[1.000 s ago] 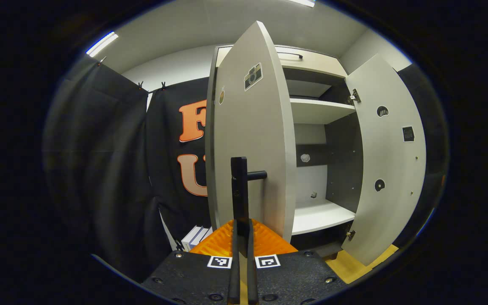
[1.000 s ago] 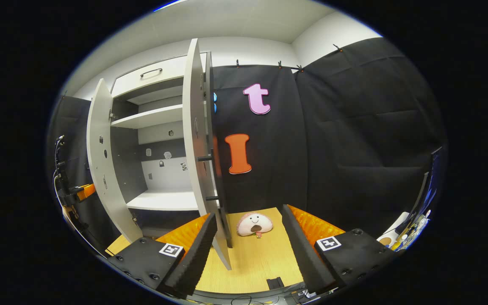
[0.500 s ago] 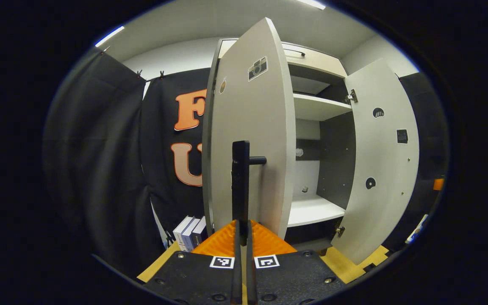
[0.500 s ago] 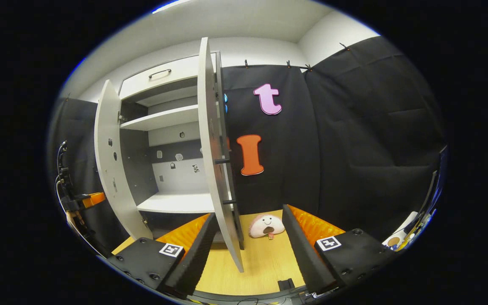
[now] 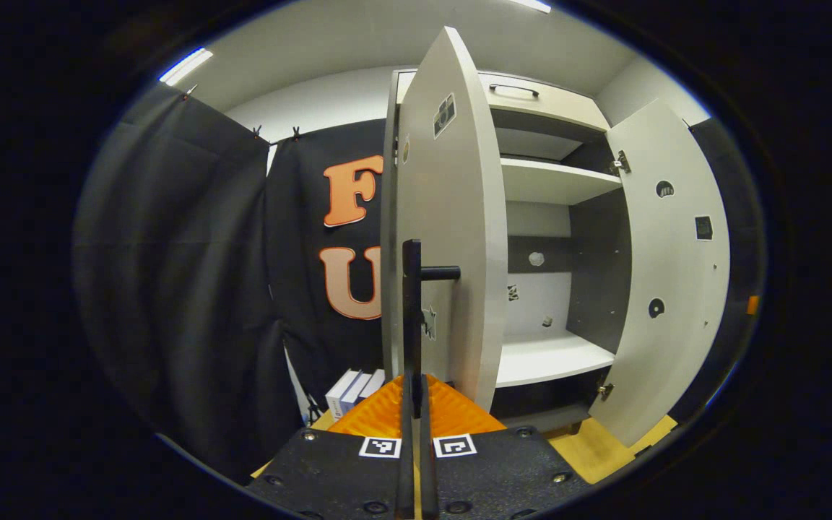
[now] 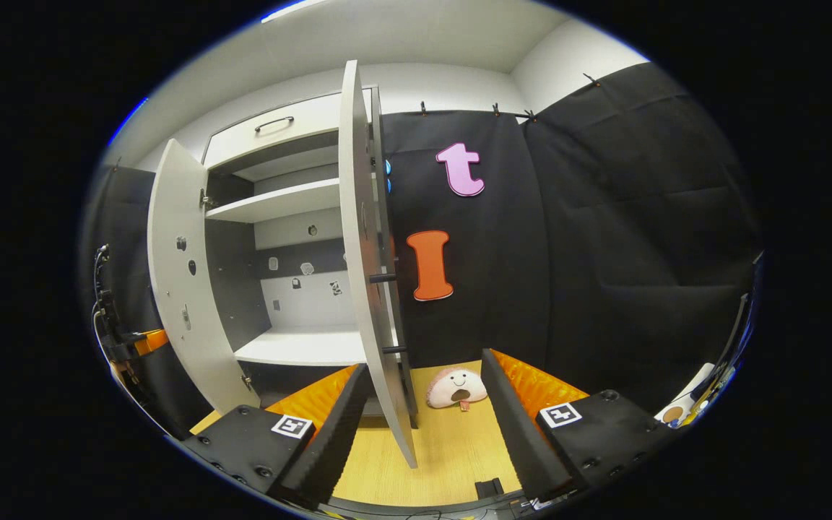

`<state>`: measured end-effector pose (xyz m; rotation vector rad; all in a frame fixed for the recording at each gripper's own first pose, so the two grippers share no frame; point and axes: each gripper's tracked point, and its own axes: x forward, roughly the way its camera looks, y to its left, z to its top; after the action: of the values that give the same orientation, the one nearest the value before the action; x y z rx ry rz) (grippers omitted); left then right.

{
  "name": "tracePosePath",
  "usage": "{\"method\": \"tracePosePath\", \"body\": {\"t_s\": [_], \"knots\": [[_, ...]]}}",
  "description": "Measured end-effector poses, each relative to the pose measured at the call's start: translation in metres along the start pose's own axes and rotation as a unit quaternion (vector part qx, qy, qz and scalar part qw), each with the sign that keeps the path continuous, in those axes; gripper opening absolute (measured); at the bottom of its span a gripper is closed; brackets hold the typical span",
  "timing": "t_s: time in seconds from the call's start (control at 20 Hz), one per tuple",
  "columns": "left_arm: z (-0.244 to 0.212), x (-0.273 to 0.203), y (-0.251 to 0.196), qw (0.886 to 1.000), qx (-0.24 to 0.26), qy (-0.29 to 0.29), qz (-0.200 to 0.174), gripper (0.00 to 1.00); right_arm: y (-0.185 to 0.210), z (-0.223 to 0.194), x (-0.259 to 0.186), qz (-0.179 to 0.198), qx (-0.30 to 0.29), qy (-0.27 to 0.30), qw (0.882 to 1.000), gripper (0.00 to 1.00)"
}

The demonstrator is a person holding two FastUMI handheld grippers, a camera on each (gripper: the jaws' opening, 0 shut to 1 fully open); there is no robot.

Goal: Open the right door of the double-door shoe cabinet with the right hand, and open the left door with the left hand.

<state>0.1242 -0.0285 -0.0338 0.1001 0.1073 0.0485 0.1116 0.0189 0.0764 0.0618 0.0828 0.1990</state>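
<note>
Left gripper: my left gripper (image 5: 413, 404) sits at 6 o'clock in the left gripper view, its two fingers drawn together with the thin black bar of the handle (image 5: 412, 318) running down between them; both press on the bar (the gap is no wider than the bar itself).
Left door: the left door (image 5: 452, 238) stands swung well out from the shoe cabinet (image 5: 553, 180), its edge pointing from 12 o'clock down to the centre of the left gripper view; a camera sticker is near its top.
Right gripper: my right gripper (image 6: 423, 426) is wide open in the right gripper view, one finger at 7 o'clock, the other at 5 o'clock, holding nothing.
Right door: the right door (image 6: 365, 274) stands open, seen almost edge-on, its bottom corner reaching down between my right fingers but touching neither; its black handle (image 6: 398, 310) is on the far side, only partly visible.
Cabinet inside: a white upper shelf (image 6: 279, 202) and a white lower shelf (image 6: 300, 347), small stickers on the back wall.
Floor: a pink smiling plush toy (image 6: 457, 386) lies on the wooden floor (image 6: 452, 455) at 6 o'clock in the right gripper view, just beyond the right door (apart from both fingers).
Beside the cabinet: books (image 5: 354, 386) stand at 7 o'clock in the left gripper view.
Other gripper: my left gripper also shows at 9 o'clock in the right gripper view, behind the left door.
</note>
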Motion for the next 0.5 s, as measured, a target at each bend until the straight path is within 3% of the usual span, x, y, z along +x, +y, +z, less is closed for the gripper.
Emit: {"method": "tracePosePath", "body": {"t_s": [0.3, 0.45, 0.5], "knots": [[0.005, -0.019, 0.054, 0.998, -0.001, -0.005, 0.058, 0.0, 0.013, -0.005, 0.01, 0.016, 0.0, 0.006, 1.0, 1.0], [0.006, -0.031, 0.057, 0.998, -0.035, -0.005, 0.044, 0.0, 0.017, -0.006, 0.019, 0.023, 0.001, 0.012, 1.0, 1.0], [0.009, -0.033, 0.057, 0.998, -0.045, -0.006, 0.041, 0.0, 0.018, -0.007, 0.019, 0.024, 0.001, 0.013, 1.0, 0.89]]}}
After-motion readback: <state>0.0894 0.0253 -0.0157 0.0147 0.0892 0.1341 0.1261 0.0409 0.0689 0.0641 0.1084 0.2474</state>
